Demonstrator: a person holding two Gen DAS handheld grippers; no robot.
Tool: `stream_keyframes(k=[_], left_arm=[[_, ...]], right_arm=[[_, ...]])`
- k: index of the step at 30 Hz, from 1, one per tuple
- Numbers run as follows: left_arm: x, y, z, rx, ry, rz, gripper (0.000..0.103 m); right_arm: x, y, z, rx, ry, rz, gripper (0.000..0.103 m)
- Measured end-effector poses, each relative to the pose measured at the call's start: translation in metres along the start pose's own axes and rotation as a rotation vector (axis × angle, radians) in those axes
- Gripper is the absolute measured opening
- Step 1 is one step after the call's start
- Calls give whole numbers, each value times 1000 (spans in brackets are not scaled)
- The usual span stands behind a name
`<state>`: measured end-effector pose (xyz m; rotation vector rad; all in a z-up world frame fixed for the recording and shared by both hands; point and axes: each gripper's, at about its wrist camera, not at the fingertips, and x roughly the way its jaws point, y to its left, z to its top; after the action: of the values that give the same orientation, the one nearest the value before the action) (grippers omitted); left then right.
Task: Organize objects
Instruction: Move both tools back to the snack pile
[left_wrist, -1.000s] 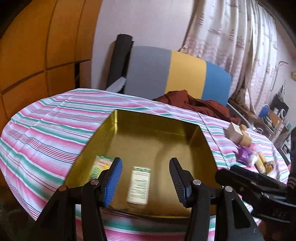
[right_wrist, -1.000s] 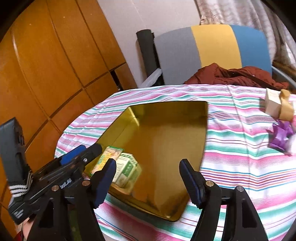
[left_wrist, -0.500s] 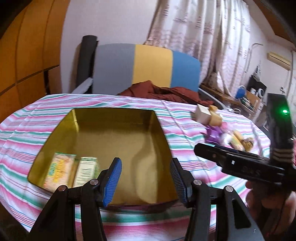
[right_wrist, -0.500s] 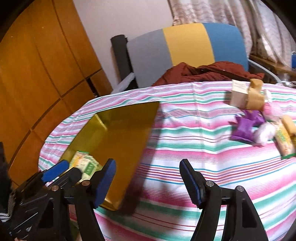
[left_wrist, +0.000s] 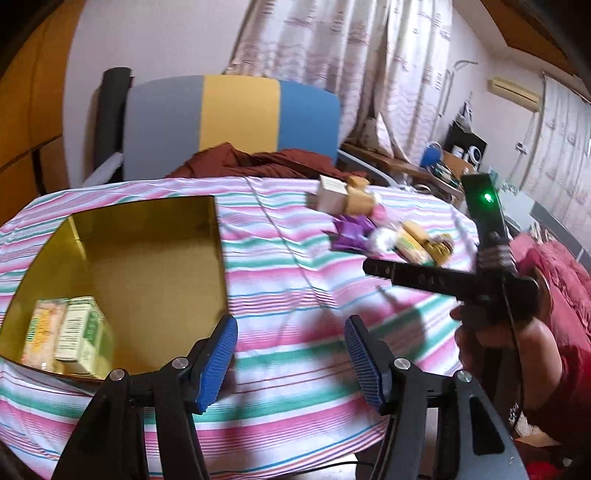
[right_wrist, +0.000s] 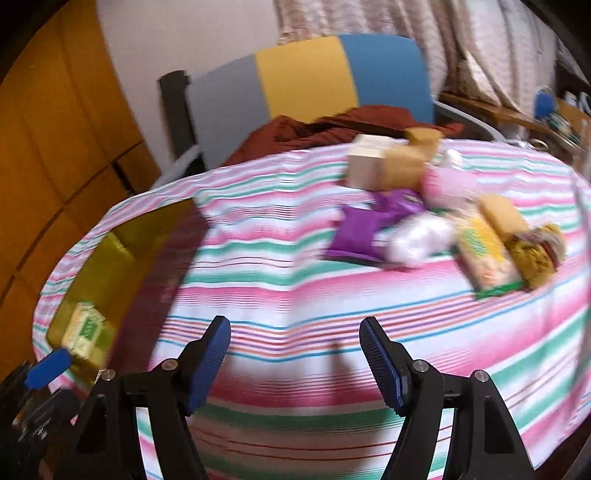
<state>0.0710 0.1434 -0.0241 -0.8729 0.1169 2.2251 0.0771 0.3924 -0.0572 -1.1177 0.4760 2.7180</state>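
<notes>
Both my left gripper (left_wrist: 290, 354) and right gripper (right_wrist: 295, 356) gape empty; the gold tin (left_wrist: 218, 236) has slid leftward, snack pile (right_wrist: 480, 236) ahead-right.

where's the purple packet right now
The purple packet lies on the striped tablecloth right of centre in the right wrist view, touching the white packet, just in front of the pale wooden block.

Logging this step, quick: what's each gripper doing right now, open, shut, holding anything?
Left gripper: open, holding nothing, over the striped tablecloth.
Right gripper: open, holding nothing, over the same cloth.
</notes>
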Motion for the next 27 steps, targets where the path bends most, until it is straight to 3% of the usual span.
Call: stream_keyframes(k=[14,27], left_arm=[[31,-23,2,-8,65,-34,61],[65,-45,14,42,125,-59,61]], right_arm=[[24,-110,35,-5,-48,-265,73],[59,-142,48,13,14,-236,64]])
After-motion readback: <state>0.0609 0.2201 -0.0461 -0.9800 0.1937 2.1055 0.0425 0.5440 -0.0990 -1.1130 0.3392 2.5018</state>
